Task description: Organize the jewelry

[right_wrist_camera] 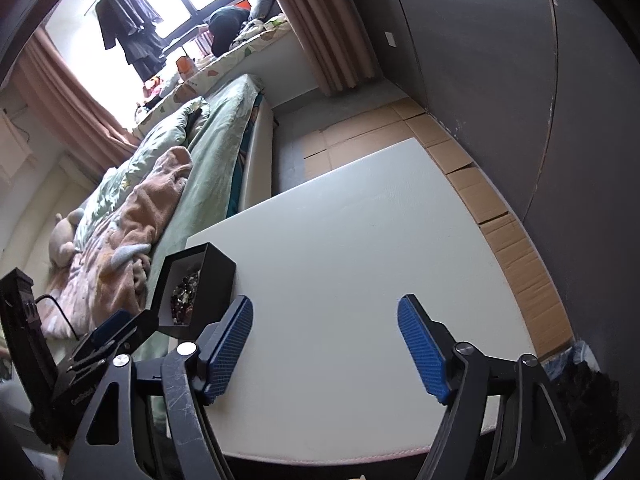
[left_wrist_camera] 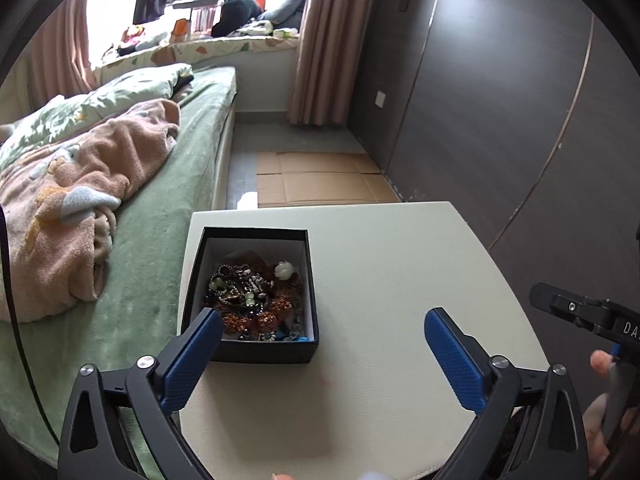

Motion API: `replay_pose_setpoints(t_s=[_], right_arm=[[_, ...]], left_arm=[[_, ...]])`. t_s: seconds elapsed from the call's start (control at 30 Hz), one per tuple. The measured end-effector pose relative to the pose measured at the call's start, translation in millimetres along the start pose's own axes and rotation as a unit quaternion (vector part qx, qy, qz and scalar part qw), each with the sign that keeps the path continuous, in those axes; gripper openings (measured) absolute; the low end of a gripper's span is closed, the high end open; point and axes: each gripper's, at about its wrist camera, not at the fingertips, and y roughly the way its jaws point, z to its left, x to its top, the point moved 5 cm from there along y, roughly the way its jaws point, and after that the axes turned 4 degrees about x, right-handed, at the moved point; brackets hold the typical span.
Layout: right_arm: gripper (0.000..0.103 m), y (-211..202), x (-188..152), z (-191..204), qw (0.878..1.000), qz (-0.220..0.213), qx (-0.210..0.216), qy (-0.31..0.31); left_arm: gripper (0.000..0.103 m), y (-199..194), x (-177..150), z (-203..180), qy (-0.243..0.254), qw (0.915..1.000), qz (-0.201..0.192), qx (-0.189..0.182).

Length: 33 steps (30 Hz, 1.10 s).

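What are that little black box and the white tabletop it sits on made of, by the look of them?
The black box looks like matte cardboard: thin straight walls, a white paper-like lining, no shine. The white tabletop has a smooth, faintly glossy face; a stitched-looking pinkish seam along its near edge in the right wrist view suggests padded faux leather, though laminate is possible.

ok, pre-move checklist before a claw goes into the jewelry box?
1. Left claw open and holding nothing: ok.
2. Right claw open and holding nothing: ok.
3. Black box has no lid on, jewelry exposed: ok.
4. Pieces separable for a single pick: not ok, they lie in a tangled pile.
5. Box sits fully on the white table: ok, though close to the edge beside the bed.
6. Left claw lined up over the box: not ok, only its left finger overlaps it.
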Motion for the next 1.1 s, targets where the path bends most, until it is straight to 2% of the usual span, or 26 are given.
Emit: replay_pose_setpoints(t_s=[0.07,0.23,0.37,0.67,0.93,1.1], right_arm=[[0.091,-2.3,-1.0,2.5,1.0,-0.008,-0.004,-0.004],[0.093,-4.3,-5.5,14.8,1.0,-0.013,-0.003,-0.016],[0.103,-5.0,-10.6,31.6,0.999,-0.02,0.004,-0.031],[0.103,-11.8,-27.8,52.0,0.998,-0.021,0.006,-0.06],[0.103,-22.6,-35.5,60.9,0.996,-0.028,0.021,-0.077],[0.103,-25.4,-41.7,68.2,0.995,-0.031,0.016,-0.095]], left_arm=[[0.102,-9.6,-1.8,-2.3,0.01,0.9999,-0.011,-0.003],[0.102,-34.2,-1.0,2.2,0.011,0.9988,-0.046,-0.013],[0.102,-47.3,-2.3,7.6,0.009,0.9981,-0.06,-0.01],[0.102,-59.8,-8.8,17.5,0.007,0.9973,-0.072,0.009],[0.102,-66.8,-11.8,20.8,0.004,0.9962,-0.086,0.009],[0.102,-70.1,-13.4,21.4,0.001,0.9955,-0.094,0.005]])
